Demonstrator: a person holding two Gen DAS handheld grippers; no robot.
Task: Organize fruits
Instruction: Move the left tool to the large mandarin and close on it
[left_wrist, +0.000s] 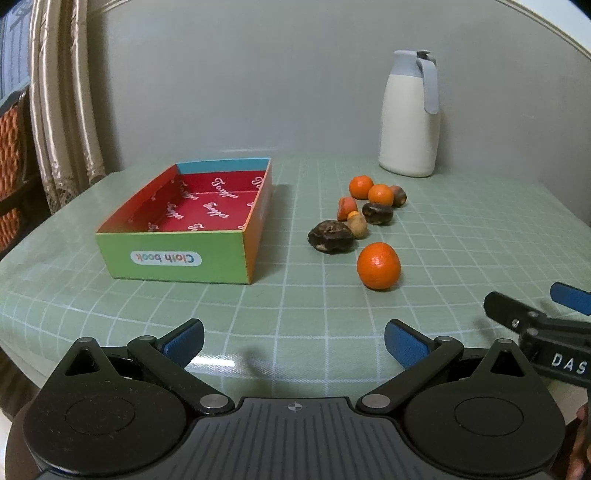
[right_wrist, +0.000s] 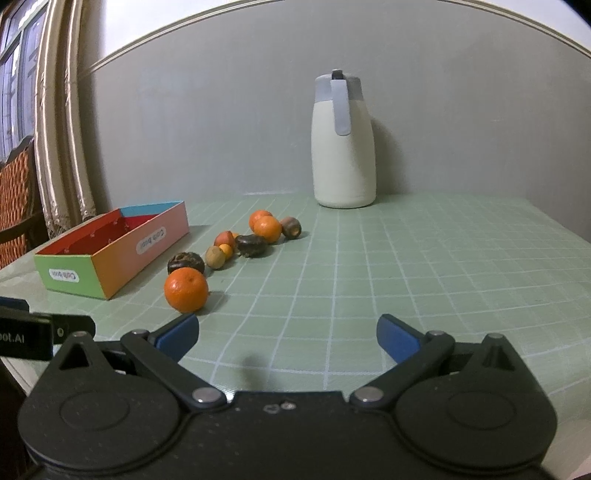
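A colourful open cardboard box with a red inside stands empty on the green checked tablecloth; it also shows at the left in the right wrist view. To its right lies a cluster of fruits: a near orange, two far oranges, dark wrinkled fruits and small brown ones. My left gripper is open and empty, near the table's front edge. My right gripper is open and empty, to the right of the near orange.
A white thermos jug with a grey lid stands at the back by the wall. Curtains and a chair are at the left. The right gripper's tip shows at the right of the left wrist view.
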